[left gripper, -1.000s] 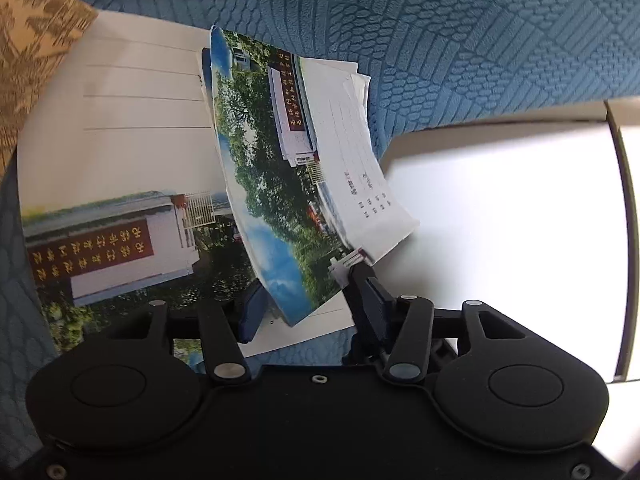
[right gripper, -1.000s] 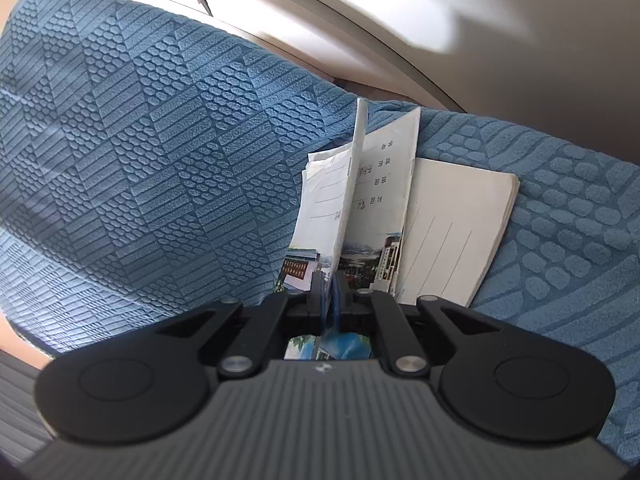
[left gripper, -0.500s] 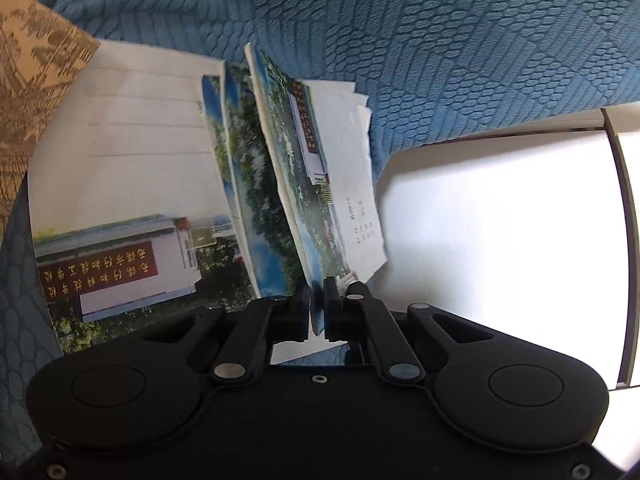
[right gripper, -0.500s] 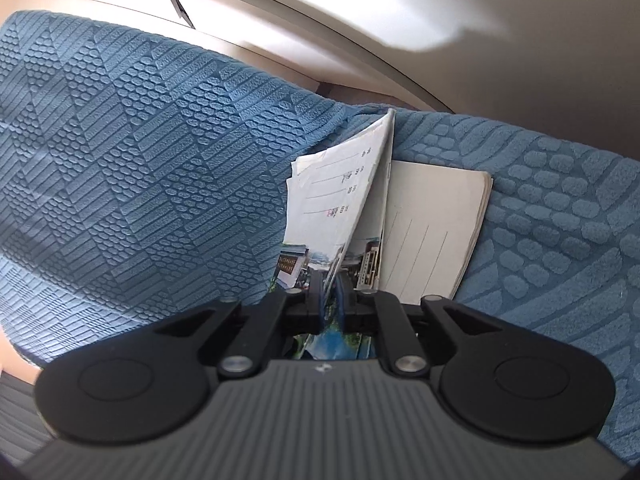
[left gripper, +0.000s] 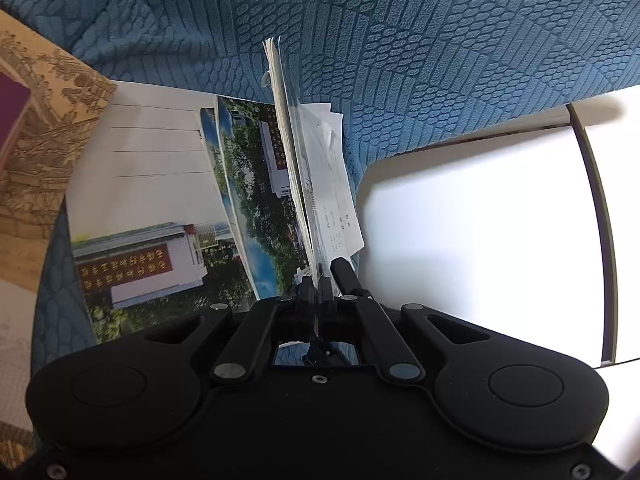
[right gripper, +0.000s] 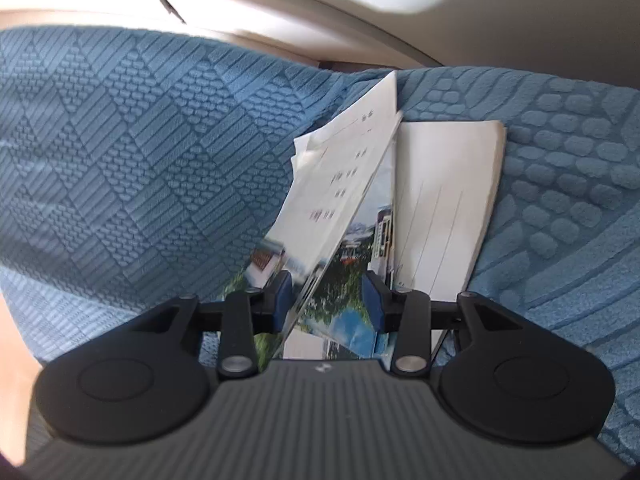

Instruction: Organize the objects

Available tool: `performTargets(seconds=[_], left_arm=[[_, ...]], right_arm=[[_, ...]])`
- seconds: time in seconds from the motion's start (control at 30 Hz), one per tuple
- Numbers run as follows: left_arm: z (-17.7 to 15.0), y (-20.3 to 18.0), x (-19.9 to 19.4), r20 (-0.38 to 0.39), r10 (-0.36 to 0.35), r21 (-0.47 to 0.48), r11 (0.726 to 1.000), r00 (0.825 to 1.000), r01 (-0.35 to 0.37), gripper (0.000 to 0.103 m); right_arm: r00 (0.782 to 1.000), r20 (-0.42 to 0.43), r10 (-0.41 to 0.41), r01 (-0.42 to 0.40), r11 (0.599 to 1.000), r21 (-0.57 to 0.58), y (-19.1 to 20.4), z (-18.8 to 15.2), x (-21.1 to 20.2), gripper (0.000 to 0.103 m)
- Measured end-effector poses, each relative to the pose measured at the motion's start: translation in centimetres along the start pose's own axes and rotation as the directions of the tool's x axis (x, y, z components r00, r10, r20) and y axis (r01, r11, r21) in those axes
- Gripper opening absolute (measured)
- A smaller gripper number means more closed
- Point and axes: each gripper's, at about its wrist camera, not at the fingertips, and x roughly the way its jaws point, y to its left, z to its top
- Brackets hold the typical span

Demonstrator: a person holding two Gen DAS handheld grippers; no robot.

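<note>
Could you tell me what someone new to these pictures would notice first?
Probably the thin stack of printed cards standing on edge at the centre of the blue textured cloth, pinched at its near end by the shut left gripper. The right gripper, whose jaws have just been opening, straddles the cards without pressing them. More postcards lie flat to the left.

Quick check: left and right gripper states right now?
Left gripper: shut on the card stack.
Right gripper: open, jaws just opened; stack edge between them, unpinched.

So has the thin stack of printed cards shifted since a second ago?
Yes. The card stack has tipped from leaning left to edge-on upright against the blue textured cloth, pinched by the left gripper.
</note>
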Motion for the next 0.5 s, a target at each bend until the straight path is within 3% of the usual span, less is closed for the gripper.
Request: performTargets(seconds=[0.23,0.37,0.5], left_arm=[[-1.1,0.0,-3.0,0.022,0.005,0.021,1.0,1.0,-0.005,0.0],[-1.1,0.2,-4.7,0.039,0.004,0.028,1.0,0.999,-0.005,0.0],[-1.2,0.3,-6.4,0.055,0.003,0.036,0.999,0.998,-0.005,0.0]], right_arm=[[1.0,-0.005,-0.01,0.009,0.999,-0.046,0.9,-0.4,-0.1,0.038],[0.996,0.012,-0.084,0.085,0.978,-0.189,2.7,-1.0,-0.2,0.036],[0.996,0.009,-0.087,0.086,0.957,-0.276,4.3,-1.9,-0.4,0.02]])
